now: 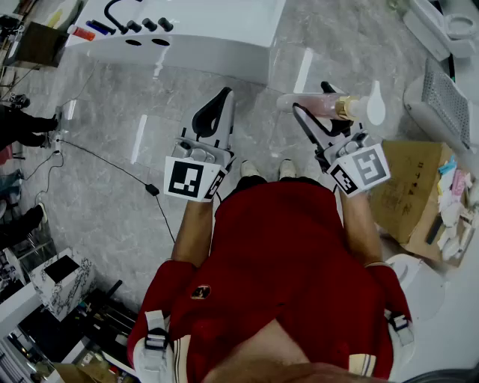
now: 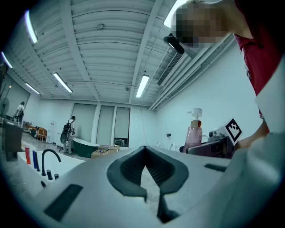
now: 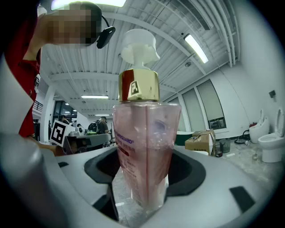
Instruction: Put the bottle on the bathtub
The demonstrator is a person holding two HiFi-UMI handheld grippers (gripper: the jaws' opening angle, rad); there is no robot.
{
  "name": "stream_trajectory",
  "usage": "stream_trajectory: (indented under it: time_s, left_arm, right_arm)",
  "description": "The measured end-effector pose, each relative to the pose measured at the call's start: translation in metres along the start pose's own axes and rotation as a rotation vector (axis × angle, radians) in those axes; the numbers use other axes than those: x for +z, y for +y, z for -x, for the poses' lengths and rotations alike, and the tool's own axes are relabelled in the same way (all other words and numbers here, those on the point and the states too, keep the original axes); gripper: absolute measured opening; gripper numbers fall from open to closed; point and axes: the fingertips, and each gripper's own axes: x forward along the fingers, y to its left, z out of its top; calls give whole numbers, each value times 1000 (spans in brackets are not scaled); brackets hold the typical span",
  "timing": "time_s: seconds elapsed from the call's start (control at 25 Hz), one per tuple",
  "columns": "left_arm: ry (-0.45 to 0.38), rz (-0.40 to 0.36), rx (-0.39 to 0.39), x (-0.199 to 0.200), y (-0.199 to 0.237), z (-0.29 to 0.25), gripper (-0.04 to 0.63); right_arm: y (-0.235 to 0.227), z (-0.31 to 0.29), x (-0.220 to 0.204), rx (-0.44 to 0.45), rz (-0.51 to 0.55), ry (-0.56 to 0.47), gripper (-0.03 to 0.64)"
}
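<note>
Bare grey floor (image 1: 112, 172) lies before the white bathtub (image 1: 217, 45) at 11 o'clock – left gripper (image 2: 146, 167) jaws together, empty; right gripper (image 3: 142, 178) clamps a bottle (image 3: 143, 147) of pink liquid.

Two grippers, one bottle, one bathtub.

There are two grippers, the left gripper (image 1: 222, 96) and the right gripper (image 1: 314, 103), and two marker cubes, one (image 1: 193, 178) behind the left jaws and one (image 1: 363, 168) behind the right. One pink pump bottle (image 3: 144, 147) stands between the right jaws. Ahead of the left jaws is one white bathtub (image 1: 224, 45), carrying one black faucet (image 1: 112, 11), three black knobs (image 1: 150, 24), one red tube (image 1: 82, 32) and one blue tube (image 1: 101, 28). One cardboard box (image 1: 408, 187) lies right of the right jaws.
</note>
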Motion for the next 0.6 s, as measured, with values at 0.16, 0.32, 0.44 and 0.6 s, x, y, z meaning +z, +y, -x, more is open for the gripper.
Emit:
stream_trajectory:
  time_s: [0.16, 0.32, 0.44, 0.6]
  left_arm:
    - [-5, 1, 2, 2, 2, 6, 6]
    - [-13, 3, 6, 3, 9, 16, 6]
    - [-17, 8, 9, 2, 17, 22, 8]
    - [-21, 13, 10, 0, 30, 32, 6]
  right_arm:
    - [5, 0, 2, -8, 10, -1, 305]
    - [13, -4, 3, -14, 15, -5, 305]
    - [17, -10, 3, -19, 17, -1, 305]
    - [19, -19, -2, -39, 25, 15, 307]
